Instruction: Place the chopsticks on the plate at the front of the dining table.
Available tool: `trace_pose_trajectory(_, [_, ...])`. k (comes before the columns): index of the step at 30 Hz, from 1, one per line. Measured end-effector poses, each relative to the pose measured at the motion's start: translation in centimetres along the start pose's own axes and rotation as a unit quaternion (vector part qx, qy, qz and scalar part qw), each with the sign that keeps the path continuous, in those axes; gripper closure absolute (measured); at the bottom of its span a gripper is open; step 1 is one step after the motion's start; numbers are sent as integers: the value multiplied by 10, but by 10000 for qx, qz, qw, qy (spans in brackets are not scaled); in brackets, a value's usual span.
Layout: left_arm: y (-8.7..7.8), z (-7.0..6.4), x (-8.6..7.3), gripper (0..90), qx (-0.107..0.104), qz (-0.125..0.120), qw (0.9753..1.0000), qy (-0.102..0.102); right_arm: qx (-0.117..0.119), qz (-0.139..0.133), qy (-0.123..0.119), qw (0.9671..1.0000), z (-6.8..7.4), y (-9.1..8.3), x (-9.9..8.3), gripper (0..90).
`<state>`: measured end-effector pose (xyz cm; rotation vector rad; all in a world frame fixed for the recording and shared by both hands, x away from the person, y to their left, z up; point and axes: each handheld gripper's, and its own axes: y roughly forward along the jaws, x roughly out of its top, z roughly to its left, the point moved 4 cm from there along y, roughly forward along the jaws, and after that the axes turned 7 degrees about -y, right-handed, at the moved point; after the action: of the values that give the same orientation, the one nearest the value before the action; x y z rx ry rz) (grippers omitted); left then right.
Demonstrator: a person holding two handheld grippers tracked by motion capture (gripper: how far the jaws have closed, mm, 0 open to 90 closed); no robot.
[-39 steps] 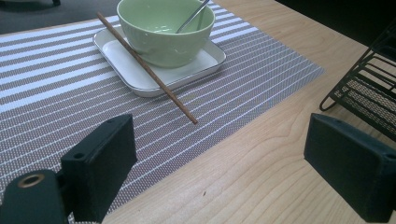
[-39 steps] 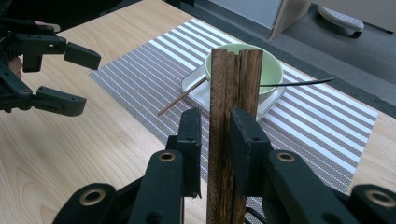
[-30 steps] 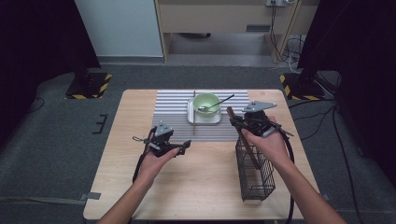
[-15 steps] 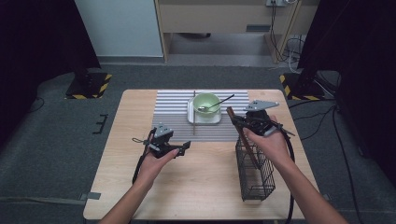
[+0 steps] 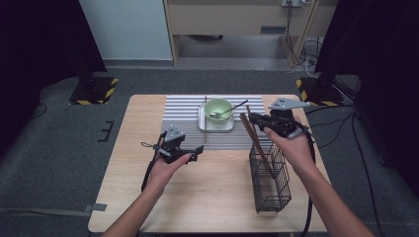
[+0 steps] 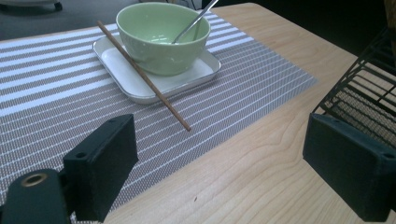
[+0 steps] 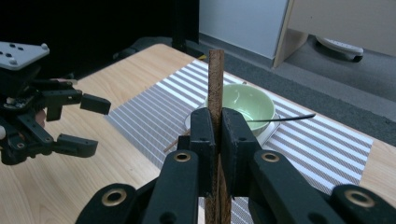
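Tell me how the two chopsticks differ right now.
The held chopstick is clamped between the shut jaws of the right gripper; the loose chopstick is untouched. The held one slants down into the wire basket; the loose one leans against the white tray. Both are brown wood.

Chopstick [image 5: 256, 143] in right gripper [image 5: 253, 118] now lower (deeper into wire basket [image 5: 269, 183]).
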<state>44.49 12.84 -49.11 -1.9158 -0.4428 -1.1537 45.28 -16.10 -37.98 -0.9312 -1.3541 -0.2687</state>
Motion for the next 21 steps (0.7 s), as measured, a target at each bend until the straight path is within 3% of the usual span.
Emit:
trace_pose_trajectory(10, [-2, -13, 21, 98, -39, -140, 9998, 113, -34, -317, -54, 9995, -1, -14, 26, 841])
trace_pose_trajectory(14, [-3, -16, 31, 104, -73, -246, 9997, 56, -52, -414, -89, 9991, 0, -18, 40, 841])
trace_pose_trajectory(21, [-9, -26, 42, 126, -160, -308, 9991, 235, -70, -663, -143, 9977, 3, -26, 65, 841])
